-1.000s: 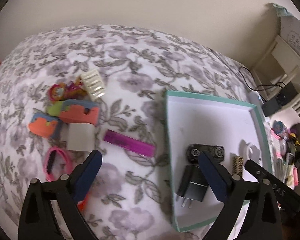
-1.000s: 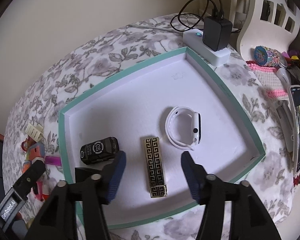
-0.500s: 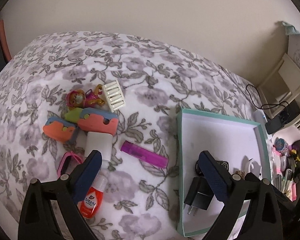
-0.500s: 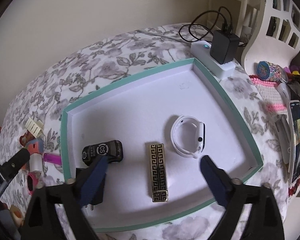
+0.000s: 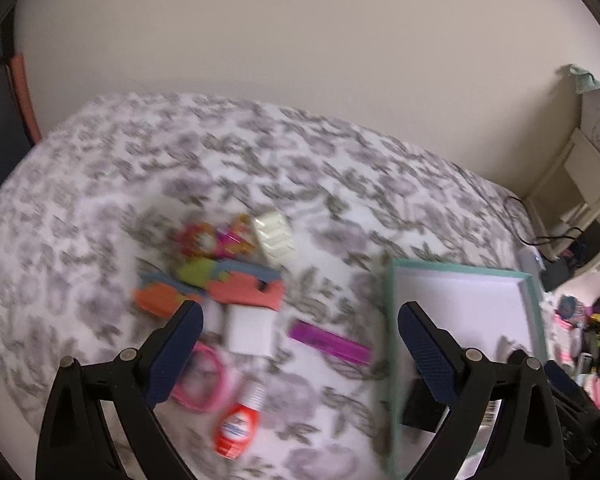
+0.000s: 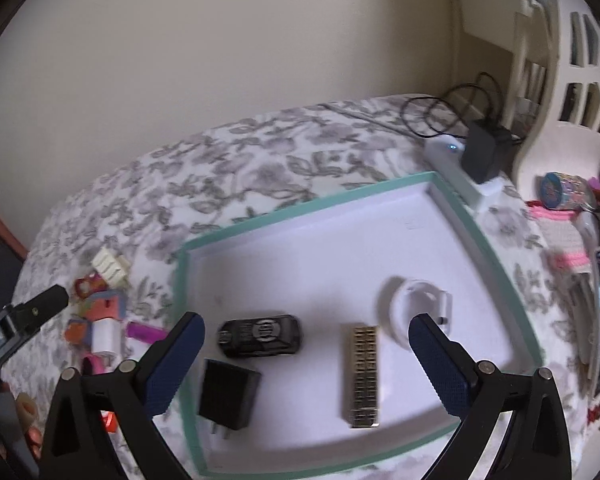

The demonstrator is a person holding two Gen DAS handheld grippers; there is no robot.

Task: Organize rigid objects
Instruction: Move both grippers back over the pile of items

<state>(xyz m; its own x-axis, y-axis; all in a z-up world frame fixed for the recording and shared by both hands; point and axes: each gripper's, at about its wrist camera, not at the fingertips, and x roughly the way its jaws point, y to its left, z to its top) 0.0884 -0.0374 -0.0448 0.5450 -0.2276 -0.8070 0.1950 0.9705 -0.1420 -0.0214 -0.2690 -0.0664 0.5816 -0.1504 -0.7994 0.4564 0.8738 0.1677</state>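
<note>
Four things already lie in the teal-rimmed box (image 6: 496, 256): black toy car (image 6: 260, 336), black charger (image 6: 228, 398), gold bar (image 6: 364, 376) with its long axis running twelve to six, white watch (image 6: 416, 312). The pile at nine o'clock, including the purple bar (image 5: 330, 342), remains outside. Right gripper (image 6: 306, 360) has just spread wide and holds nothing; left gripper (image 5: 300, 350) is wide, empty
</note>
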